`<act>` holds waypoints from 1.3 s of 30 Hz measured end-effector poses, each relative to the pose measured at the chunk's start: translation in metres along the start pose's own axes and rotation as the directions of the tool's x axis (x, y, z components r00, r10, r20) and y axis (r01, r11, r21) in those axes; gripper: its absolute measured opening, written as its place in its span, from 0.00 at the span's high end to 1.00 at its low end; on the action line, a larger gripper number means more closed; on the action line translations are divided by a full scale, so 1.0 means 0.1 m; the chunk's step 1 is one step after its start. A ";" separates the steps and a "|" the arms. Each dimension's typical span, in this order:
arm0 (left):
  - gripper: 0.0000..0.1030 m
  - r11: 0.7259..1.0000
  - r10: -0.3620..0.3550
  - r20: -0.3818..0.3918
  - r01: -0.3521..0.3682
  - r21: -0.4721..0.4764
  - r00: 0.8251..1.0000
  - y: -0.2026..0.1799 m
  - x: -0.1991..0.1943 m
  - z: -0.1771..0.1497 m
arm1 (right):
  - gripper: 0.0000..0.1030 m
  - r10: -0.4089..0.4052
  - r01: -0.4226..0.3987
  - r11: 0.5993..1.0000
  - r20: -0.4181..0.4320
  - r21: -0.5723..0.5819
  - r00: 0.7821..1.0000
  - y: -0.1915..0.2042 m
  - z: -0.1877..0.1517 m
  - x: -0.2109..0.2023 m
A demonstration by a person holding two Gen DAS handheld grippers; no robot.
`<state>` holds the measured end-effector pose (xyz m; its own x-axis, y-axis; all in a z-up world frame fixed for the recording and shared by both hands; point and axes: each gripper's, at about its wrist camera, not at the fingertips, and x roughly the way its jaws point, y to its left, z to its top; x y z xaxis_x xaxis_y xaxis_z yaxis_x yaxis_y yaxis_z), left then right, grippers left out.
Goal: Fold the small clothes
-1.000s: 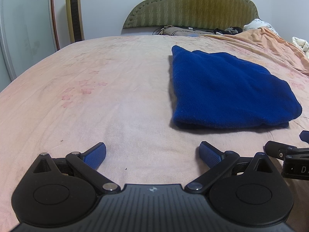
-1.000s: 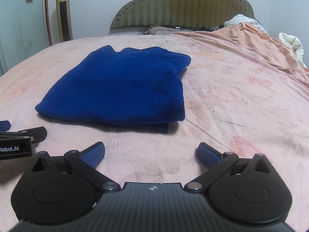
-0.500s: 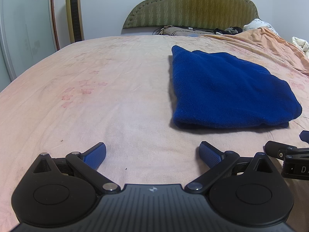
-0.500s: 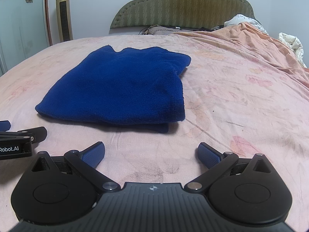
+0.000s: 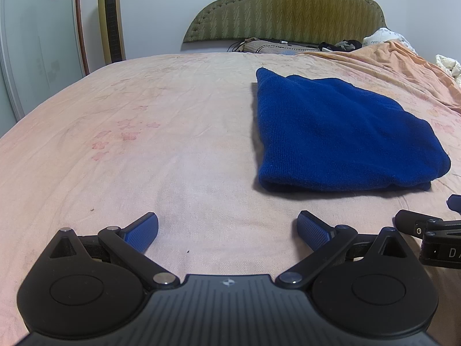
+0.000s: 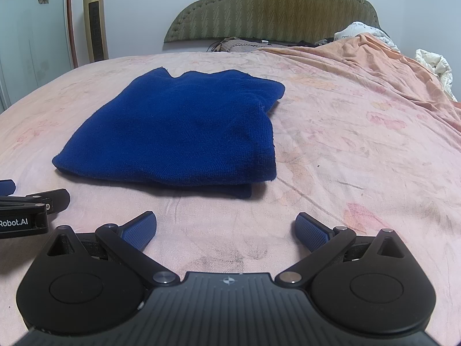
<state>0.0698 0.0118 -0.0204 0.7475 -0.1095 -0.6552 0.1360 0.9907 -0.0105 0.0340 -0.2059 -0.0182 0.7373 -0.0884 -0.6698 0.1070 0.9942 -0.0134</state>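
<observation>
A dark blue knit garment (image 5: pixel 340 132) lies folded flat on the pink bedsheet (image 5: pixel 161 132). In the left wrist view it is ahead and to the right; in the right wrist view the same garment (image 6: pixel 184 132) is ahead and to the left. My left gripper (image 5: pixel 227 226) rests low on the sheet, open, nothing between its blue pads. Likewise open and holding nothing, my right gripper (image 6: pixel 226 226) sits a short way in front of the garment's near edge. Each gripper's side shows in the other's view, the right gripper (image 5: pixel 426 236) and the left gripper (image 6: pixel 28 210).
A green padded headboard (image 5: pixel 288 8) stands at the far end, with pillows and dark items below it. An orange blanket (image 6: pixel 374 57) is bunched at the far right. A gold tower fan (image 5: pixel 111 17) and a glass wardrobe door (image 5: pixel 31 43) stand at the left.
</observation>
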 end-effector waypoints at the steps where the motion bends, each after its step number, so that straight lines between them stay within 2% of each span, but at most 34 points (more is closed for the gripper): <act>1: 0.00 1.000 0.001 0.000 -0.001 0.001 1.000 0.00 0.00 0.00 | 0.00 -0.002 0.002 1.000 0.000 -0.002 1.000 0.00 0.00 0.00; 6: 0.00 1.000 -0.021 -0.033 0.021 0.017 0.999 0.03 -0.02 0.04 | 0.00 0.002 -0.003 1.000 -0.048 -0.024 0.999 0.00 0.06 -0.03; 8: 0.00 1.000 -0.011 -0.061 0.011 -0.005 0.998 0.04 -0.04 0.08 | 0.01 0.014 -0.013 0.999 -0.037 0.031 0.999 -0.06 0.07 -0.11; 10: 0.00 1.000 -0.002 -0.047 0.001 -0.020 0.999 0.03 -0.16 0.09 | 0.00 0.035 -0.033 0.995 -0.022 0.091 0.999 -0.10 0.05 -0.22; 13: 0.00 1.000 -0.015 -0.005 0.015 -0.023 1.000 0.02 -0.42 0.14 | 0.00 0.059 -0.055 0.991 -0.035 0.120 0.998 -0.09 0.05 -0.37; 18: 0.00 1.000 -0.024 0.011 0.024 -0.014 1.000 0.01 -0.64 0.17 | 0.00 0.088 -0.087 0.993 -0.013 0.074 0.996 0.01 0.08 -0.64; 22: 0.00 1.000 0.007 -0.005 -0.007 -0.004 1.000 0.01 -0.69 0.15 | 0.00 0.113 -0.112 0.993 -0.019 0.030 0.993 0.09 0.11 -0.74; 28: 0.00 0.999 0.039 -0.011 -0.039 -0.036 0.999 0.05 -0.68 0.13 | 0.00 0.071 -0.071 0.997 -0.016 -0.007 0.997 0.16 0.10 -0.79; 39: 0.00 1.000 0.026 -0.016 -0.026 -0.016 1.000 0.02 -0.68 0.11 | 0.00 0.080 -0.080 0.997 -0.011 -0.005 0.997 0.14 0.08 -0.80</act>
<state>0.0262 0.0206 0.0328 0.7401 -0.0823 -0.6674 0.1060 0.9944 -0.0050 -0.0186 -0.1856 0.0411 0.7364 -0.0077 -0.6765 0.0438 0.9984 0.0364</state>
